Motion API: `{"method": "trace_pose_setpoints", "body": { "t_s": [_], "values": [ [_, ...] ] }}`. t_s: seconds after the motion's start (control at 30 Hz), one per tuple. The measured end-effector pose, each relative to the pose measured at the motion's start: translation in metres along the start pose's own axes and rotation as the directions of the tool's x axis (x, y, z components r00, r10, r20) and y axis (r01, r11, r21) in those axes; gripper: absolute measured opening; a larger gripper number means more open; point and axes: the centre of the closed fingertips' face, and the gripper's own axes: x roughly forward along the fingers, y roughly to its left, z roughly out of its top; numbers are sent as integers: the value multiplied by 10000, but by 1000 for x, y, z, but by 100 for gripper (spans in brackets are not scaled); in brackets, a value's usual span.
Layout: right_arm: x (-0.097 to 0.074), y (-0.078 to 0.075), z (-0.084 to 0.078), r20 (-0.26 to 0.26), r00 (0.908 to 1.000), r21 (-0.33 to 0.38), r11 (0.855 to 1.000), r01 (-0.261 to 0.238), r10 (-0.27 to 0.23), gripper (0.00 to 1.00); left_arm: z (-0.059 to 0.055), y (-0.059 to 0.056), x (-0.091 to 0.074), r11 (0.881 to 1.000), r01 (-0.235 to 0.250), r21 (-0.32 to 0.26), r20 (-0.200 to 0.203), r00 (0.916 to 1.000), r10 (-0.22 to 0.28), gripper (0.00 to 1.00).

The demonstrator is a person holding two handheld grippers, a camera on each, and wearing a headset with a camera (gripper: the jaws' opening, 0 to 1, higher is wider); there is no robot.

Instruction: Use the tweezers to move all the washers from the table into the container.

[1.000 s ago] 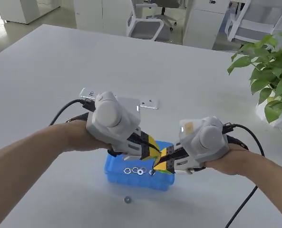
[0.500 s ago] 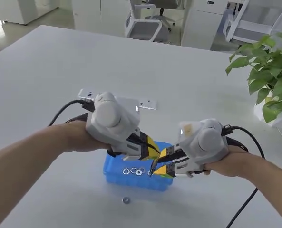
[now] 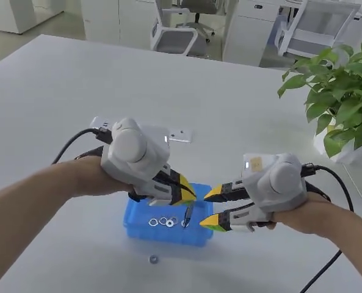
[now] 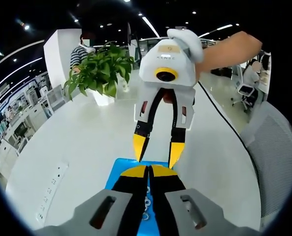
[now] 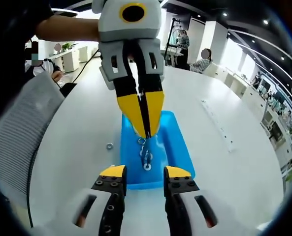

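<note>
Tabletop point(image 3: 52, 85), pale and wide, carries a white power strip point(image 3: 177, 135) on its far side, partly hidden behind the left tongs point(image 3: 185, 192). The left tongs have their yellow-tipped jaws pressed together on a pair of thin metal tweezers point(image 3: 187, 215). The tweezers hang tip-down into a blue rectangular container point(image 3: 168, 235) just below. In the right gripper view the tweezers jut from between those shut jaws, with their tip over the container's floor. Whether the tip itself pinches a washer cannot be made out. Several washers point(image 3: 162, 221) lie in a short row inside the container, beside the tweezers' tip. One loose washer point(image 3: 153, 260) sits on the tabletop near the container's front wall, apart from it. The right tongs point(image 3: 209, 209) are at the container's right end, facing the left pair, with jaws spread wide and nothing between them. A leafy green plant point(image 3: 336, 91) stands at the far right.
</note>
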Motion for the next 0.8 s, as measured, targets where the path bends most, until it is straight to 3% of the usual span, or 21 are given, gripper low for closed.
{"method": "trace_pose_setpoints", "body": {
  "t_s": [0.43,0.8],
  "values": [
    [-16,2,-11,39,9974,771,9945,713,-719,39,-1,6,1,9999,-75,-137,-80,9999,74,5],
    [-25,5,-9,222,9944,1061,9892,1007,-1036,41,9,5,-7,9998,-154,-139,55,9999,155,5]
  ]
}}
